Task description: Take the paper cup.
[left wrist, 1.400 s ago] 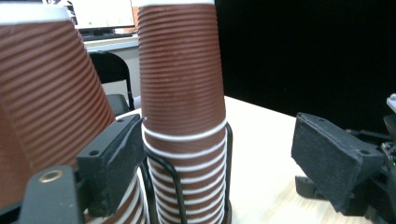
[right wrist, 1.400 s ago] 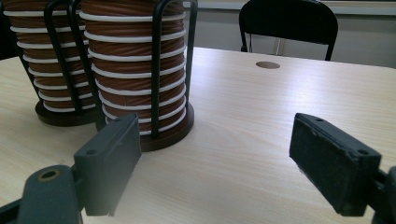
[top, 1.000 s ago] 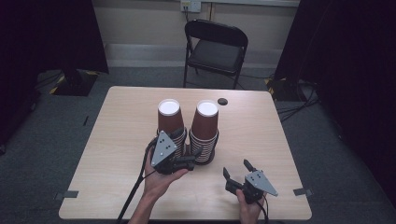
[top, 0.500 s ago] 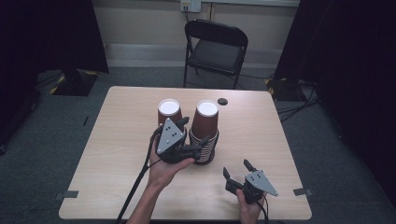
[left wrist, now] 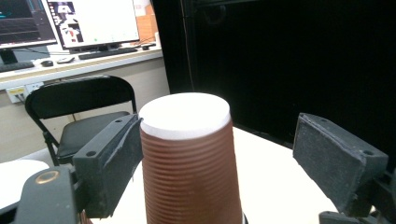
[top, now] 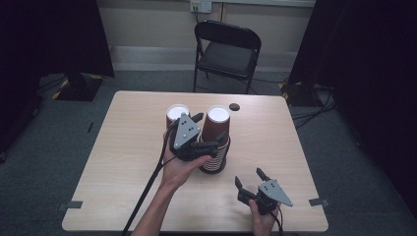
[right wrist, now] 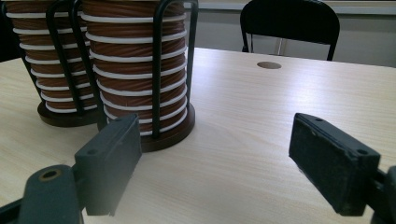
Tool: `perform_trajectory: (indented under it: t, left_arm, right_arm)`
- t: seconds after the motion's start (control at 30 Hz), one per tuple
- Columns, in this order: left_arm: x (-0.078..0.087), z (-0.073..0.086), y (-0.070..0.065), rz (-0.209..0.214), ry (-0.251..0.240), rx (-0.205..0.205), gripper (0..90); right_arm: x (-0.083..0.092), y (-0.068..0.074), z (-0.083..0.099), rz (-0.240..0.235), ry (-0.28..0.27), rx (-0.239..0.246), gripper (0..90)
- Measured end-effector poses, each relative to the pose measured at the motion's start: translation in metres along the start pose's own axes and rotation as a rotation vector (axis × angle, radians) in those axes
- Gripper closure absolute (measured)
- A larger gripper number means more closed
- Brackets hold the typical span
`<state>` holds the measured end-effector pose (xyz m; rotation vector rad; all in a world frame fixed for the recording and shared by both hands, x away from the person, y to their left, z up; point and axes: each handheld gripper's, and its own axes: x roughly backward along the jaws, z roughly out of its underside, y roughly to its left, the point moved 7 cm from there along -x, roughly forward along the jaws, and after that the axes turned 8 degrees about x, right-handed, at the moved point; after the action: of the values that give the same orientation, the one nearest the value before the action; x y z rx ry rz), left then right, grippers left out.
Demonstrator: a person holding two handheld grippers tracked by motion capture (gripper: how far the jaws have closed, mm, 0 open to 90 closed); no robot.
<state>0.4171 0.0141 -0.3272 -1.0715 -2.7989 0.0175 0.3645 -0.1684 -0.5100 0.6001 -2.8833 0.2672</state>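
Note:
Two stacks of upside-down brown ribbed paper cups stand in black wire holders mid-table: the left stack (top: 175, 113) (right wrist: 42, 60) and the right stack (top: 216, 147) (right wrist: 135, 70). My left gripper (top: 210, 127) (left wrist: 219, 140) sits at the top of the right stack, its jaws either side of the top cup (left wrist: 187, 154). One pad lies against the cup's side; the other stands well clear, so the gripper is open. My right gripper (top: 249, 177) (right wrist: 215, 140) rests open and empty near the table's front right, pointing at the holders' bases.
The light wooden table (top: 128, 147) has a small dark round spot (top: 234, 106) (right wrist: 269, 65) behind the stacks. A black folding chair (top: 228, 54) stands beyond the far edge. Dark curtains hang left and right; a cable trails from the left gripper toward the front edge.
My left gripper has risen along the right stack from near its base to the top cup. The cups and the right gripper have not moved.

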Motion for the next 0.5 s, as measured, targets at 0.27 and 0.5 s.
perform_trajectory:
  t: [0.27, 0.5]
  left_arm:
    - [-0.010, -0.005, 0.004, -0.032, 0.016, 0.021, 16.2]
    - [-0.023, -0.007, 0.008, -0.056, 0.055, 0.018, 16.7]
  right_arm:
    - [0.000, 0.000, 0.000, -0.001, 0.000, 0.001, 16.1]
    - [0.000, 0.000, 0.000, -0.008, -0.003, 0.001, 16.2]
